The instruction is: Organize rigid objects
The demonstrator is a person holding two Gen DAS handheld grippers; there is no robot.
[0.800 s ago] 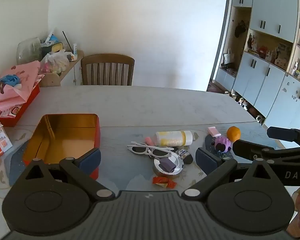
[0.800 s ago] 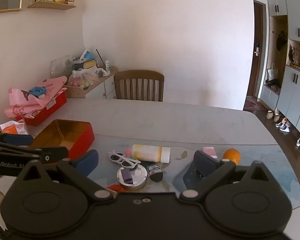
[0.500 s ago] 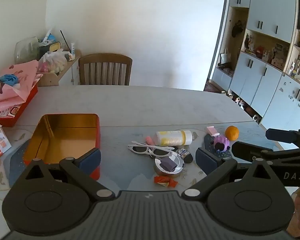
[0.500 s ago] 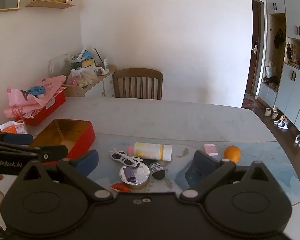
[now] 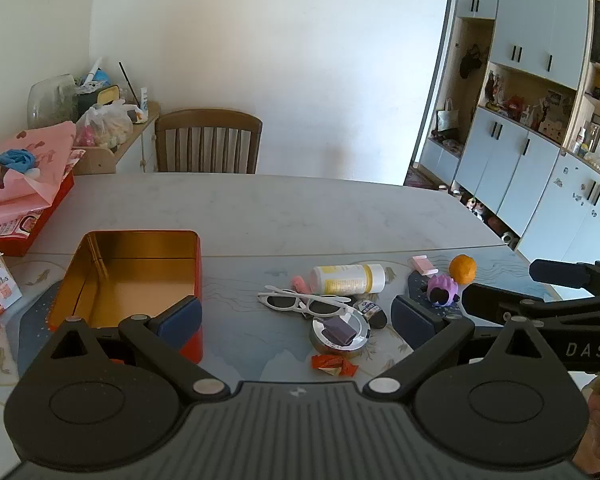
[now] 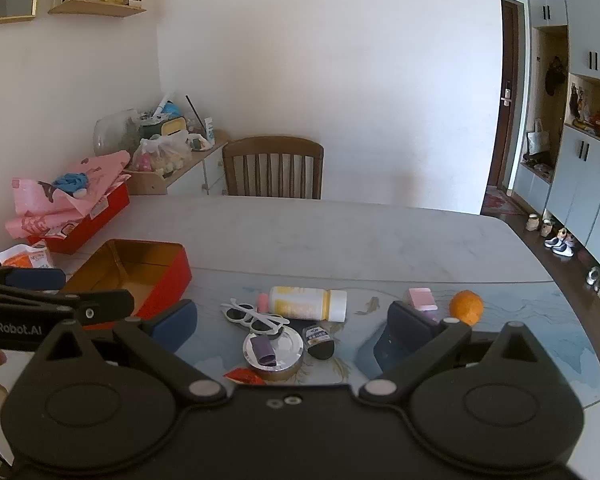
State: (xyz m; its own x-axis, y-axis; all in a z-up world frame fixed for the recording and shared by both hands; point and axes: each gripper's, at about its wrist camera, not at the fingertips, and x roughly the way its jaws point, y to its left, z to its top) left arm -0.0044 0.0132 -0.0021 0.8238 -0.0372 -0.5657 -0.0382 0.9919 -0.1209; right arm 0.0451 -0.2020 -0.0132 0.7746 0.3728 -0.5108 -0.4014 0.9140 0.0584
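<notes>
Judging from how things lay, the sorting had not begun: the open red rectangular metal tin with the gold lining point(image 5: 128, 276) stood empty on the grey marble-look table point(image 5: 260, 208), with nothing visible on its floor.

Everything rigid was loose to the right of it. A pair of white-framed sunglasses point(image 5: 304, 303) lay near the middle, with a white plastic bottle bearing a yellow label point(image 5: 348, 279) on its side just behind them and a small pink piece point(image 5: 300, 283) against the bottle's base end. In front of the sunglasses sat a round silver tin point(image 5: 340, 332) with a small purple block point(image 5: 339, 328) resting on top, a dark oval item with a printed label point(image 6: 319, 340) just beside it, and a crumpled red-orange wrapper point(image 5: 334, 361) nearest the camera. Farther right were a purple ridged toy point(image 5: 443, 290), a pink flat eraser-like block point(image 5: 423, 265) and a round orange fruit point(image 5: 462, 269).

The left gripper point(image 5: 296, 318) hovered above the table with its jaws spread about as wide as they go, holding nothing. The right gripper point(image 6: 292, 320) was the same, wide apart and empty, over the cluster. Every item appeared left to move, probably into the tin, though the task did not name a destination.
</notes>
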